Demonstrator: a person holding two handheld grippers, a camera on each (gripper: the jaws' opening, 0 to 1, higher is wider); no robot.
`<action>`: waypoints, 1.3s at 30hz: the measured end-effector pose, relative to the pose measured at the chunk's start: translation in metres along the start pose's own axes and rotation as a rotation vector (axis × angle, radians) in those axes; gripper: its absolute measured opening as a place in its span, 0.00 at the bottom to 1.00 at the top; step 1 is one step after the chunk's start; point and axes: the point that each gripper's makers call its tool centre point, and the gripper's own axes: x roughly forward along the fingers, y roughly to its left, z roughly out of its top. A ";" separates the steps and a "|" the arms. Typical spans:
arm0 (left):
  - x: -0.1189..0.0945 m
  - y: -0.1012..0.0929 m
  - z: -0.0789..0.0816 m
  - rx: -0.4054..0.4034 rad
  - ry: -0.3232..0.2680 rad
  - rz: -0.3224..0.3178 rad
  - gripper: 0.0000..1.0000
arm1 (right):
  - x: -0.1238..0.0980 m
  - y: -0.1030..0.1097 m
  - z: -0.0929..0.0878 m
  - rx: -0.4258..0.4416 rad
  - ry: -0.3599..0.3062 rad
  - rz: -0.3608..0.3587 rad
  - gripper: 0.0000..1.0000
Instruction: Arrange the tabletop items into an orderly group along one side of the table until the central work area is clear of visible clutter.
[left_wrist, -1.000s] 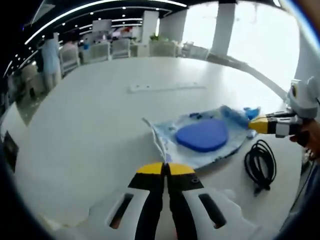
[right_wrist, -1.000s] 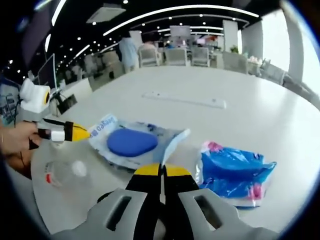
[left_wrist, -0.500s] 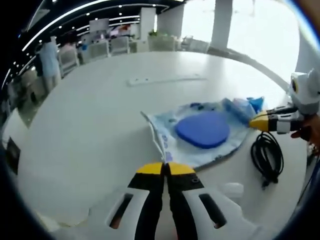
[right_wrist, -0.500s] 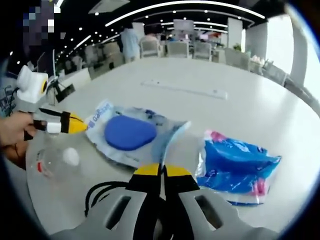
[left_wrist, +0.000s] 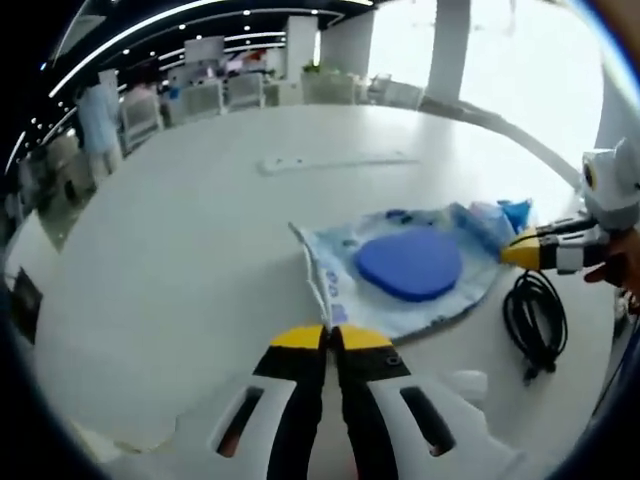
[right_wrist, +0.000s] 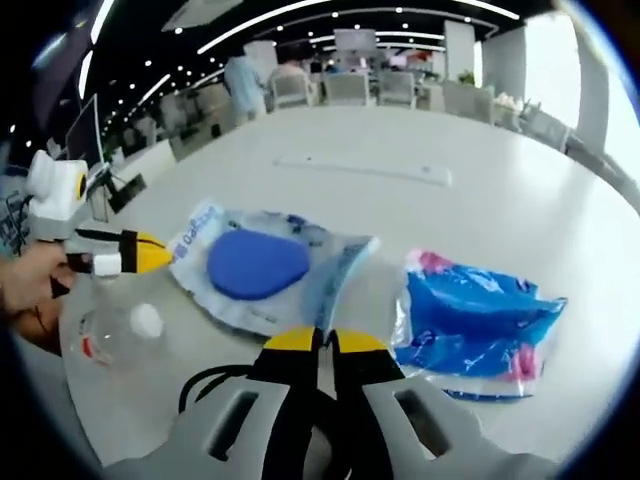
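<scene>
A clear printed bag (left_wrist: 345, 255) with a blue oval pad (left_wrist: 410, 262) inside lies on the white table (left_wrist: 170, 260). My left gripper (left_wrist: 325, 338) is shut, and the bag's near edge runs down into its yellow tips. My right gripper (left_wrist: 518, 250) comes in from the right, its tip at the bag's far end. In the right gripper view the same bag (right_wrist: 200, 245) and pad (right_wrist: 258, 262) lie ahead. There my right gripper (right_wrist: 325, 342) is shut with a flap of the bag leading into it, and the left gripper (right_wrist: 150, 255) touches the bag's left edge.
A blue and pink packet (right_wrist: 480, 320) lies right of the bag. A black coiled cable (left_wrist: 535, 320) and a clear plastic bottle (right_wrist: 120, 330) sit near the table edge. A long white bar (right_wrist: 365, 170) lies farther out. Chairs and people stand beyond the table.
The right gripper view has pulled back a little, bringing the black cable into its lower left. The bag holds its place between both grippers.
</scene>
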 end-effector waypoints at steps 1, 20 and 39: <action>0.000 0.001 0.000 0.003 0.001 0.004 0.03 | 0.000 0.000 0.000 -0.002 0.002 -0.002 0.07; -0.036 -0.014 0.020 0.115 -0.068 -0.061 0.42 | -0.032 0.028 0.033 -0.028 -0.057 0.020 0.59; -0.106 -0.045 0.032 0.126 -0.163 -0.188 0.87 | -0.076 0.079 0.043 0.076 -0.074 0.133 0.90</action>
